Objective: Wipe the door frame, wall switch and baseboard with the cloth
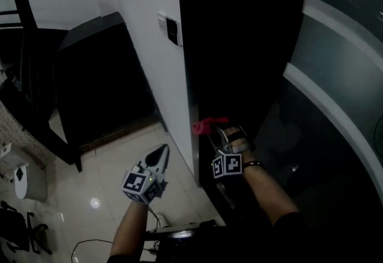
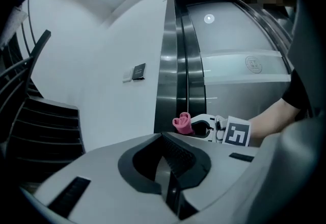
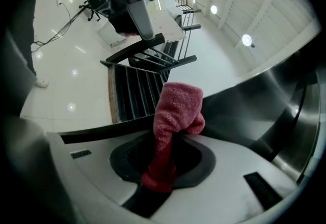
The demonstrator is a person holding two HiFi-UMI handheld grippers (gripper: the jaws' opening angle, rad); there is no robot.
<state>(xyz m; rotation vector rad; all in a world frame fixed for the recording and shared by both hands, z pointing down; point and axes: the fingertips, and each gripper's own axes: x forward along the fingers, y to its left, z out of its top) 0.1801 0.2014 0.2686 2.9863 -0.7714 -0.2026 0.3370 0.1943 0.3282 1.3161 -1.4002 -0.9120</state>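
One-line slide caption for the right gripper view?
Right gripper clamps a pink cloth beside the metal door frame, left gripper beyond.

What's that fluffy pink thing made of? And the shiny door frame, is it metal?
The pink cloth looks like soft terry or microfibre fabric: its surface is nubbly, and it folds limply where the right gripper pinches it. The door frame looks like polished metal, probably stainless steel. It is dark grey and smooth, with long glossy streaks of reflected light.

Fuzzy terry cloth (image 3: 175, 111); glossy metal door frame (image 2: 175, 65).
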